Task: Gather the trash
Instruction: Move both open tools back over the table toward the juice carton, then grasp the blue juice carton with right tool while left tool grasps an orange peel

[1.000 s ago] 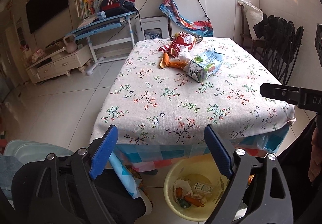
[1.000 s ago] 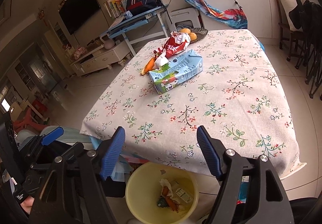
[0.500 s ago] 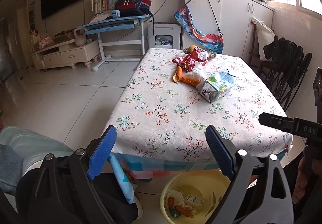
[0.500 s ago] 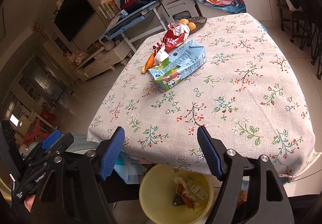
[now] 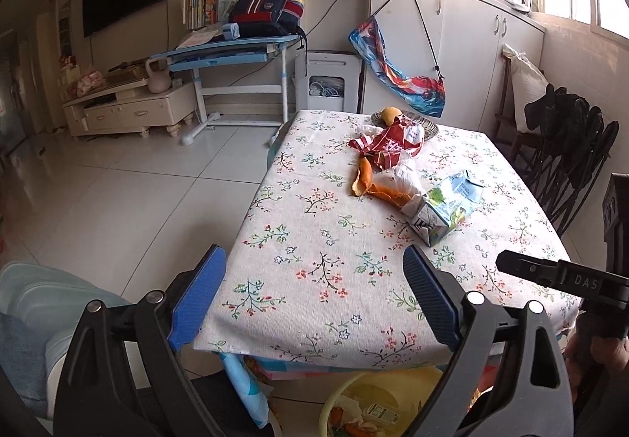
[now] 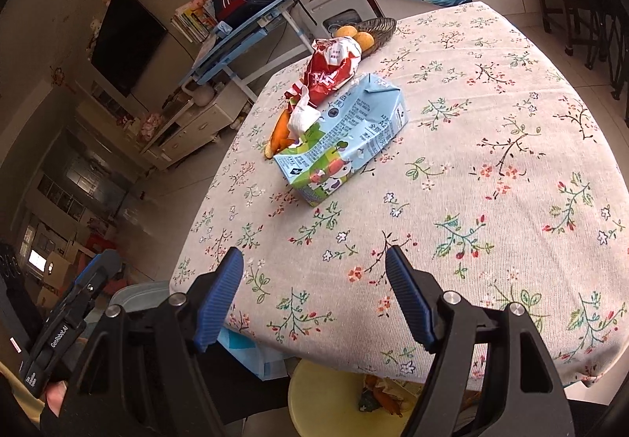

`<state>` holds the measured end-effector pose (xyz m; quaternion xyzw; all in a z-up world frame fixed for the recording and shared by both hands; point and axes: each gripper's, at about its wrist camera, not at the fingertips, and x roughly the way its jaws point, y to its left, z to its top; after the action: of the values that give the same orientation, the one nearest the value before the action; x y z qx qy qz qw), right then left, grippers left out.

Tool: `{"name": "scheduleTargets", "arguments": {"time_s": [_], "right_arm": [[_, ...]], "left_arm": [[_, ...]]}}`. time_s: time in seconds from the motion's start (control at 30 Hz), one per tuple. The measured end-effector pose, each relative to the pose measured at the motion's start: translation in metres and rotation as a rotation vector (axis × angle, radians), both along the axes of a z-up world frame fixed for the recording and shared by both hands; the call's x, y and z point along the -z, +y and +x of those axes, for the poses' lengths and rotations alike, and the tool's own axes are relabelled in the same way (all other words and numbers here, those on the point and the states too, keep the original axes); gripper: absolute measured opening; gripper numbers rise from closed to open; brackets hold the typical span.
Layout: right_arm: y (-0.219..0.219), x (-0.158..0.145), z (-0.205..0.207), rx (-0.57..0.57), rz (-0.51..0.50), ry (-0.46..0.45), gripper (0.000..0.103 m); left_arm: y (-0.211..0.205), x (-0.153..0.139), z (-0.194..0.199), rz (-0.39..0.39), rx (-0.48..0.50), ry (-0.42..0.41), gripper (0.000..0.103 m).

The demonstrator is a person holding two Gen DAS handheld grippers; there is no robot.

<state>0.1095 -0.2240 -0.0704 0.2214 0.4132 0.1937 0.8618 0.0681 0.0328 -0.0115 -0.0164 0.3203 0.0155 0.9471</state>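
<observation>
From my remote station, both blue-padded black grippers hang over the near edge of a table draped in a white floral tablecloth (image 6: 491, 114). My left gripper (image 5: 314, 299) stands with jaws spread wide and nothing between them; my right gripper (image 6: 314, 295) is likewise agape and empty. The trash lies mid-table: a pale blue and green milk carton (image 6: 342, 146) on its side, orange peel (image 5: 377, 187) just beside it, a crumpled white tissue (image 6: 302, 114) touching the carton, and a red foil snack wrapper (image 6: 334, 69) near a wicker fruit basket (image 6: 377, 30). A yellow plastic bin (image 5: 354, 397) sits on the floor below the table edge, scraps inside.
</observation>
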Motion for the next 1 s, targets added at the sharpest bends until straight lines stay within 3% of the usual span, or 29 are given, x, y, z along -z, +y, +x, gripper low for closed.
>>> {"name": "scheduleTargets", "arguments": {"time_s": [0.4, 0.63, 0.73, 0.83, 1.0], "right_arm": [[0.011, 0.007, 0.078, 0.155, 0.041, 0.066, 0.078], [0.023, 0.012, 0.121, 0.209, -0.079, 0.119, 0.083], [0.027, 0.012, 0.135, 0.153, -0.155, 0.117, 0.083], [0.032, 0.011, 0.142, 0.020, -0.272, 0.115, 0.083], [0.024, 0.011, 0.125, -0.130, -0.467, 0.102, 0.080]], "left_arm": [[0.019, 0.004, 0.065, -0.045, -0.043, 0.045, 0.088], [0.018, 0.008, 0.095, -0.036, -0.035, 0.066, 0.088], [0.013, 0.009, 0.110, -0.019, -0.021, 0.073, 0.088], [0.009, 0.012, 0.129, -0.008, 0.003, 0.090, 0.088], [-0.007, 0.018, 0.163, 0.028, 0.057, 0.121, 0.088]]}}
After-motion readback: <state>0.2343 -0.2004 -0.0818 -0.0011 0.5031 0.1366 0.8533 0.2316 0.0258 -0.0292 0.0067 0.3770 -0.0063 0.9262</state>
